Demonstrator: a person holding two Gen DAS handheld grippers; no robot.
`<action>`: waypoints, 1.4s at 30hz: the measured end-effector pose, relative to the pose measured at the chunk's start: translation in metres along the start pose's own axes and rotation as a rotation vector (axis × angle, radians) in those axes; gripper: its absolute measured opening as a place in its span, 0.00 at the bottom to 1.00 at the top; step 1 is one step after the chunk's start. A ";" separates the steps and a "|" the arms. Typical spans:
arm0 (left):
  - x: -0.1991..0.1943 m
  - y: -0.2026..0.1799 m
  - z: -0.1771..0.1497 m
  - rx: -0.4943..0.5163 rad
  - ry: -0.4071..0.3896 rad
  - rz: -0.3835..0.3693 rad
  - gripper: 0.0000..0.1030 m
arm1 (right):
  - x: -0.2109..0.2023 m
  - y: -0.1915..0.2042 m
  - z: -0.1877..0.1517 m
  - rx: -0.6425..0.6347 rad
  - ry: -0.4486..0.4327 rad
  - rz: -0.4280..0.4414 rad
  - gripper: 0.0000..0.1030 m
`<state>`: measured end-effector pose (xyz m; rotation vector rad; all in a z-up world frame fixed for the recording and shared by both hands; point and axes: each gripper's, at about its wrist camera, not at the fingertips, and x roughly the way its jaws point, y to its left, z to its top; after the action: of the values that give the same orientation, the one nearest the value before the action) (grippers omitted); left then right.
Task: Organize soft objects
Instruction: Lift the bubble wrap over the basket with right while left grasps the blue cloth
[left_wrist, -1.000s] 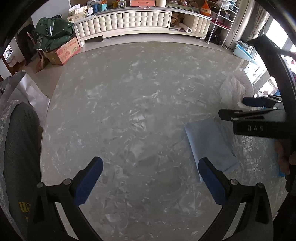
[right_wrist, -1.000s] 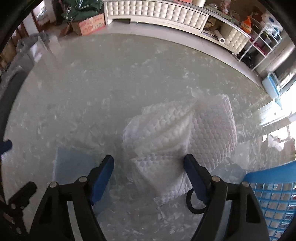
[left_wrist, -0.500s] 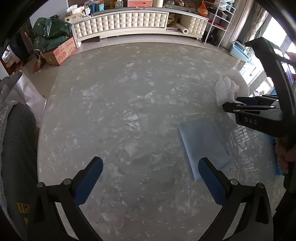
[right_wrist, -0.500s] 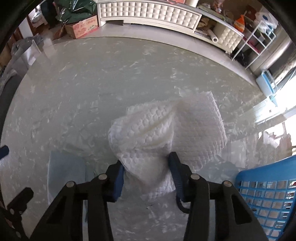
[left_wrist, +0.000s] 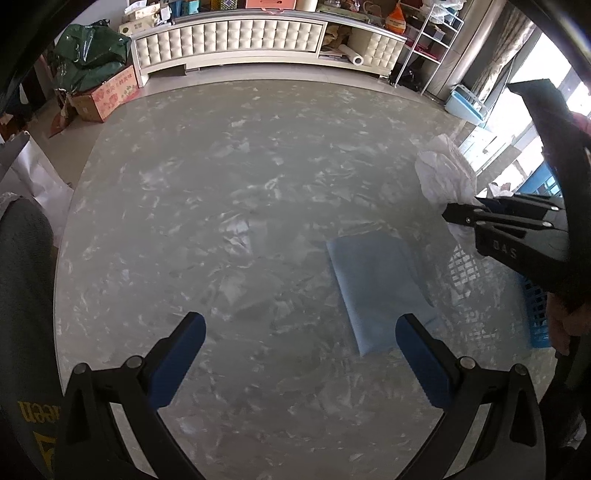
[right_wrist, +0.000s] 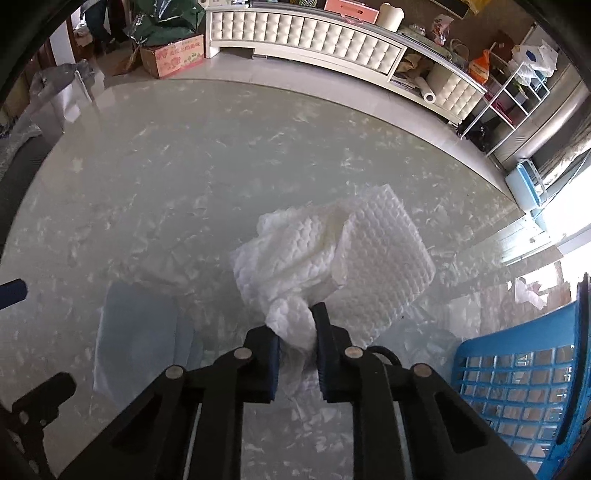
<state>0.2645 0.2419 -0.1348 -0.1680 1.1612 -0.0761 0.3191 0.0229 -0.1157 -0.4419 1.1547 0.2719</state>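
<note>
A white waffle-textured cloth (right_wrist: 332, 251) is bunched and lifted a little off the glossy marble table (right_wrist: 184, 166). My right gripper (right_wrist: 295, 325) is closing its jaws, and the pads pinch the cloth's near corner. In the left wrist view the same cloth (left_wrist: 443, 173) hangs from the right gripper (left_wrist: 448, 218) at the right edge. A folded light-blue cloth (left_wrist: 376, 288) lies flat on the table, just ahead of my left gripper's right finger. My left gripper (left_wrist: 300, 319) hovers open over the table, holding nothing. The blue cloth (right_wrist: 140, 325) also shows left of the right gripper.
A blue plastic basket (right_wrist: 524, 376) stands at the table's near right, close beside the right gripper. A hand (left_wrist: 565, 325) holds the right gripper's handle. Beyond the table are a white tufted cabinet (left_wrist: 229, 37), a cardboard box (left_wrist: 107, 96) and a wire rack (right_wrist: 517, 85).
The right gripper's jaws went from wide apart to pinched on the white cloth, which bunched up and rose slightly. The left gripper stayed open and in place.
</note>
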 end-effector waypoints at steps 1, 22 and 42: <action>-0.001 0.000 0.000 -0.004 -0.002 -0.006 0.99 | -0.002 0.000 0.000 0.003 -0.002 0.010 0.13; 0.018 -0.026 0.011 -0.027 0.068 0.032 0.99 | -0.111 -0.037 -0.034 -0.051 -0.193 0.141 0.13; 0.054 -0.064 0.028 -0.037 0.138 0.096 0.88 | -0.170 -0.130 -0.060 0.014 -0.324 0.105 0.14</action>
<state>0.3133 0.1734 -0.1618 -0.1408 1.3071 0.0190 0.2603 -0.1172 0.0471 -0.3111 0.8627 0.4109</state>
